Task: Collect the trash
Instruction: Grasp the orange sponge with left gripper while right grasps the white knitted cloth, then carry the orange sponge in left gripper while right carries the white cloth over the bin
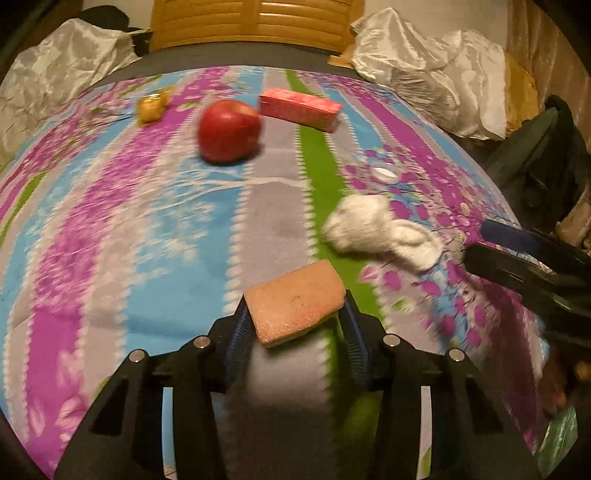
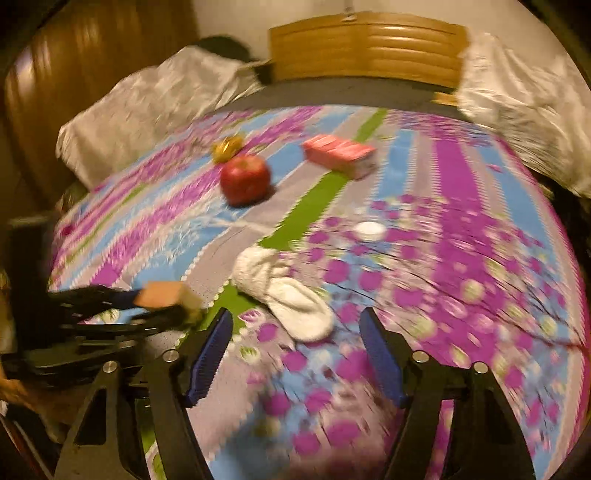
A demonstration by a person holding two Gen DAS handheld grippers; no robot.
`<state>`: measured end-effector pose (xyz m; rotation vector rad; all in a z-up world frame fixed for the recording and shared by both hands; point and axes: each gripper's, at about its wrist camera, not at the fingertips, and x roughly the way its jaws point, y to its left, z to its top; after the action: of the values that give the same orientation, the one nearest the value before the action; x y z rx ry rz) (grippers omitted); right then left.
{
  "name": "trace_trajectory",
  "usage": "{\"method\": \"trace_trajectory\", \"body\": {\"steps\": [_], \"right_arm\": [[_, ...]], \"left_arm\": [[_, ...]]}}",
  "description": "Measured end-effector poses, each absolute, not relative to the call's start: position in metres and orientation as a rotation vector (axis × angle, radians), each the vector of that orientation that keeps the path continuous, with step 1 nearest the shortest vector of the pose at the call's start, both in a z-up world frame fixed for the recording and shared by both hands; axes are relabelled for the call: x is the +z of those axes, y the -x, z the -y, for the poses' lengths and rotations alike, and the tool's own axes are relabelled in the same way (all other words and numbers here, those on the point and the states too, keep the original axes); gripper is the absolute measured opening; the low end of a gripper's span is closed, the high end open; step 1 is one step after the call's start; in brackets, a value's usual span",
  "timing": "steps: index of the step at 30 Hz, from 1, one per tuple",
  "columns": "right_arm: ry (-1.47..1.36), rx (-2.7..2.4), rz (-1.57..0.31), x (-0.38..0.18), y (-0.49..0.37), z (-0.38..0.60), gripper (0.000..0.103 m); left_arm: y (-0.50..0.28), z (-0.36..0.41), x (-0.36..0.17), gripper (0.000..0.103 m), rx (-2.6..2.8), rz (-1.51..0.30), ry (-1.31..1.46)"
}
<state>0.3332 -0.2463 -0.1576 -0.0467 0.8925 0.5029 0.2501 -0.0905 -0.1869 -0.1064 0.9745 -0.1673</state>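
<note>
A pink-topped sponge with a yellow underside sits between the blue pads of my left gripper, which presses on both of its sides; the right wrist view shows the same sponge in that gripper at the left. A crumpled white sock lies on the flowered tablecloth. My right gripper hovers open over the sock's near end, a finger on each side and not touching it. From the left wrist, the sock lies just left of the right gripper.
Farther back lie a red apple, a pink carton, a crumpled gold wrapper and a small white cap. Shiny white bags are heaped at both back corners, either side of a wooden chair back.
</note>
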Motion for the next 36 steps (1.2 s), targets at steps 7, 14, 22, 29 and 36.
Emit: {"method": "trace_trajectory", "body": {"steps": [7, 14, 22, 29, 36], "right_arm": [[0.186, 0.550, -0.974, -0.195, -0.371, 0.190, 0.048], [0.186, 0.491, -0.946, -0.198, -0.337, 0.176, 0.028], [-0.004, 0.317, -0.882, -0.155, -0.242, 0.203, 0.028], [-0.153, 0.199, -0.775, -0.103, -0.163, 0.238, 0.028], [-0.167, 0.102, -0.647, -0.044, -0.113, 0.274, 0.028]], "left_arm": [[-0.244, 0.056, -0.177, 0.045, -0.098, -0.965, 0.104], [-0.240, 0.056, -0.164, 0.045, -0.086, -0.900, 0.052], [-0.228, 0.070, -0.140, 0.045, -0.093, -0.839, -0.007], [-0.211, 0.101, -0.114, 0.045, -0.139, -0.793, -0.050], [-0.189, 0.154, -0.071, 0.045, -0.242, -0.698, -0.121]]}}
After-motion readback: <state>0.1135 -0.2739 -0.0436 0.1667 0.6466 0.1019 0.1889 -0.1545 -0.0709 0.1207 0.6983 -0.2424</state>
